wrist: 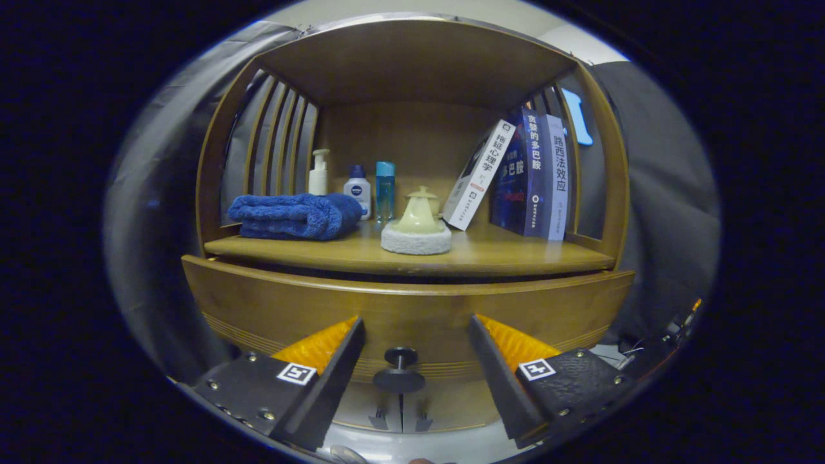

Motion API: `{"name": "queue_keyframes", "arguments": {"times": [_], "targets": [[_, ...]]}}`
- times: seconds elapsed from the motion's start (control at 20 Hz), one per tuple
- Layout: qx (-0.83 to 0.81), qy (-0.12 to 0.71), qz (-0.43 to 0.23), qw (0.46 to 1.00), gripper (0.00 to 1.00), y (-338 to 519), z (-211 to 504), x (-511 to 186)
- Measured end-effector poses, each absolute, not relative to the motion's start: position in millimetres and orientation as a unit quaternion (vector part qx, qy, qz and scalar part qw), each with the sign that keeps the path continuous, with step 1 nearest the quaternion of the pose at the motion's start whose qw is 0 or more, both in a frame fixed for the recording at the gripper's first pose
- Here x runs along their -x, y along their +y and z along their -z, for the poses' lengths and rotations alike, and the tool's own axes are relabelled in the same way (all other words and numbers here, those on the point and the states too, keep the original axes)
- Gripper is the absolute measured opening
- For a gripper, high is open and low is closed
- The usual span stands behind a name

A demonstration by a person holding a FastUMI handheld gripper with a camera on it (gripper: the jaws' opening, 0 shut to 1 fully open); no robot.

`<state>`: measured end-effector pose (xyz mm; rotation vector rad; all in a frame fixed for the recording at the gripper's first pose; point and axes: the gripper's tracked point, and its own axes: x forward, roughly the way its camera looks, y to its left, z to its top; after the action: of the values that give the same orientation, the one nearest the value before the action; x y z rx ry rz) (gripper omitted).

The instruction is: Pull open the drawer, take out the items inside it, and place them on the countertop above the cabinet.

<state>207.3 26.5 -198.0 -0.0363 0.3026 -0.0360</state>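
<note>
A wooden cabinet faces me, its drawer front (406, 303) running across just beyond my fingers. The drawer's dark round knob (399, 368) sits low on that front, between my two fingers and apart from both. My gripper (416, 322) is open, its fingers spread to either side of the knob with nothing held. Above the drawer lies the wooden countertop (515, 254), under an arched shelf top. The drawer looks closed or nearly so, and its inside is hidden.
On the countertop: a folded blue towel (293, 216) at the left, three bottles (358, 187) behind it, a pale teapot on a round white pad (417, 229) in the middle, and leaning books (525, 177) at the right. Slatted sides enclose the shelf.
</note>
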Motion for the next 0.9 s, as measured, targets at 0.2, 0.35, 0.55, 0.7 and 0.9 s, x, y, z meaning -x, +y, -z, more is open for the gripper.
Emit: {"name": "queue_keyframes", "arguments": {"times": [0.2,0.35,0.55,0.7,0.9], "targets": [[0.018,0.153,0.018,0.988,0.98,27,200,-216],[0.018,0.155,0.018,0.988,0.99,25,203,-225],[0.019,0.155,0.018,0.988,0.98,24,205,-229],[0.021,0.152,0.019,0.988,0.99,24,205,-230],[0.021,0.152,0.019,0.988,0.99,24,206,-230]]}}
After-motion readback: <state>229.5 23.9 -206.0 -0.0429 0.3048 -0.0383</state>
